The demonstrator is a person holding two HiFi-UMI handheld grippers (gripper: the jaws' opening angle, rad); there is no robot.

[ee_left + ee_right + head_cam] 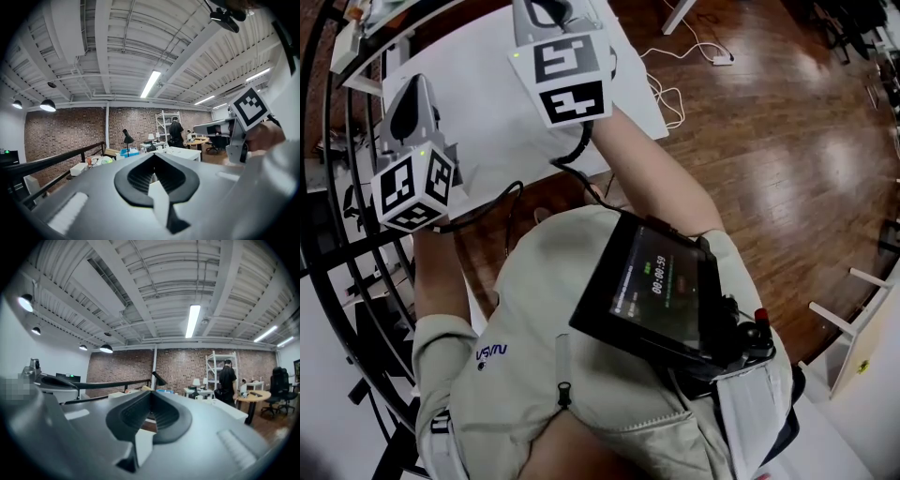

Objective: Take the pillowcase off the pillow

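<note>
Left tongs (152,171) and right tongs (151,408) clenched empty, white table (487,94), wood floor (769,141), brick wall (178,364)

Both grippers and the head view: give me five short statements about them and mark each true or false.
1. The left gripper has its jaws shut with nothing between them. True.
2. The right gripper has its jaws wide open. False: they are shut, on nothing.
3. A lit screen sits at the person's chest. True.
4. The floor is grey carpet. False: it is a wooden floor.
5. A white table stands in front of the person. True.
</note>
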